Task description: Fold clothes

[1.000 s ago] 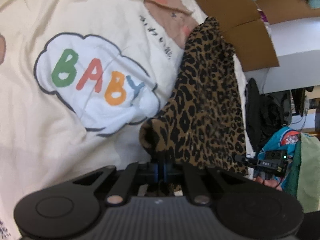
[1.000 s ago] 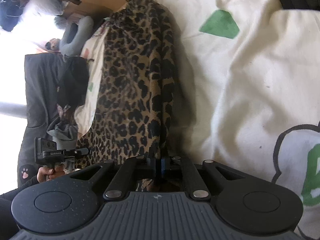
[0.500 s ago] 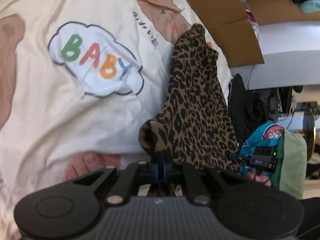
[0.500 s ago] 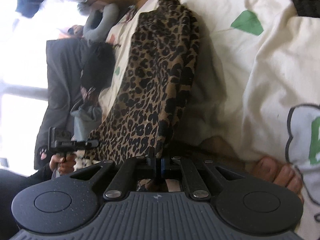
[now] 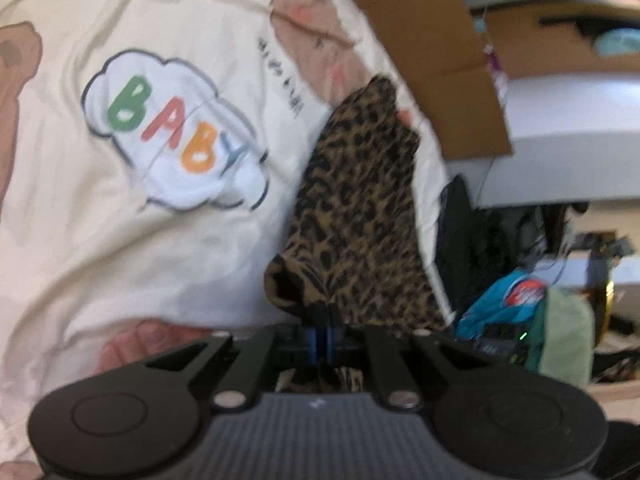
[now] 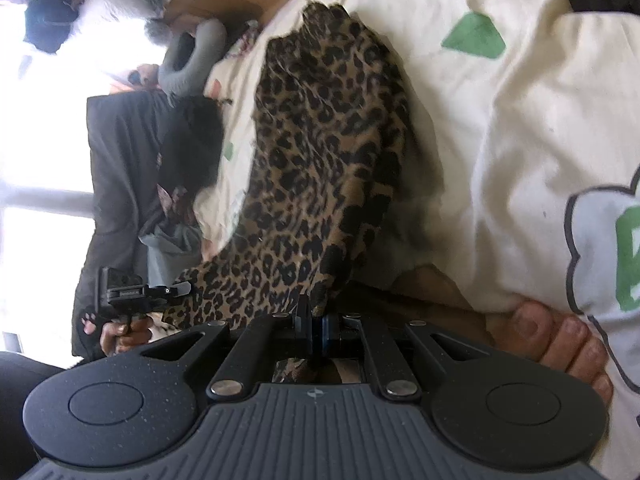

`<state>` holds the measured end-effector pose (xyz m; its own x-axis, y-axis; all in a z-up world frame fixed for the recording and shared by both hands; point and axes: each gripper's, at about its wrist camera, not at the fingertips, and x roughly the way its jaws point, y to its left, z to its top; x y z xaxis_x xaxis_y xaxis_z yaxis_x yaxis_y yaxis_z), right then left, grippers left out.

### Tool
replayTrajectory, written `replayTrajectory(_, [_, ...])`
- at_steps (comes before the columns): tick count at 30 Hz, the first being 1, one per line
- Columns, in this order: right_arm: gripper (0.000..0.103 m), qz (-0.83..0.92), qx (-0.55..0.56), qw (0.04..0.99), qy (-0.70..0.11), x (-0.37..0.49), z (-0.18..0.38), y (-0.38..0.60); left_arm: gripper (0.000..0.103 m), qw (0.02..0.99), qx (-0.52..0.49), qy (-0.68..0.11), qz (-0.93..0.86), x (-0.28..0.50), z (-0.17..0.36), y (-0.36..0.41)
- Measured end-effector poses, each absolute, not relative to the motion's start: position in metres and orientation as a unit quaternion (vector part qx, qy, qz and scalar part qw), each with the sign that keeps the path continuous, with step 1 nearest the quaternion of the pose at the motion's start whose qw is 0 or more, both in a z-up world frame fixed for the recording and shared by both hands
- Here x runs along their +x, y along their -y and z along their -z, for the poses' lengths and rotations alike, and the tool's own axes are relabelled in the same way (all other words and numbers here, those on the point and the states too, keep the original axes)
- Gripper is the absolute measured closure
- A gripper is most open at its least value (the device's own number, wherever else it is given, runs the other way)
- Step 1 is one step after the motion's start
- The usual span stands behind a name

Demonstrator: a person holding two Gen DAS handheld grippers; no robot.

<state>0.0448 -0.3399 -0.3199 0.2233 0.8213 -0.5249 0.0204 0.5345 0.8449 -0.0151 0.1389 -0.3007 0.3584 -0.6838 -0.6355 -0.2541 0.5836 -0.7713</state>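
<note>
Covering most of both views, cream printed bedsheet point(image 5: 120, 240), "BABY" cloud print point(image 5: 176, 136) at 10 o'clock in the left view. Leopard-print garment point(image 6: 320, 184) stretches from 12 o'clock down to centre in the right view, far end resting on the bed, near edge raised. Cardboard box point(image 5: 432, 52) at 1 o'clock, clutter pile beyond the bed edge at 3 o'clock. Person's bare toes point(image 6: 560, 344) at 4 o'clock in the right view.

Left gripper point(image 5: 320, 338): fingers pressed together, pinching one near corner of the garment. Right gripper point(image 6: 314, 320): same, pinching the other near corner.

Step, judged: lifting the near edge, start of a fold. Next move likely calls for carrying both corners forward over the far end at even height, then laying them down square before letting go.

Versus a second ago: garment hangs higher, more of it off the sheet; cloud print sits farther away; toes now show; the pinch is unchanged.
</note>
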Motion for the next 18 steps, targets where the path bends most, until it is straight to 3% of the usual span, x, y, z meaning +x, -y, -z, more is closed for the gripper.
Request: replayTrajectory(18, [0.101,-0.261,0.414,0.729,-0.479,0.084,0.299,0.350,0.098,0.754,-0.443,-0.462,0.146,0.046,0.269,-0.146])
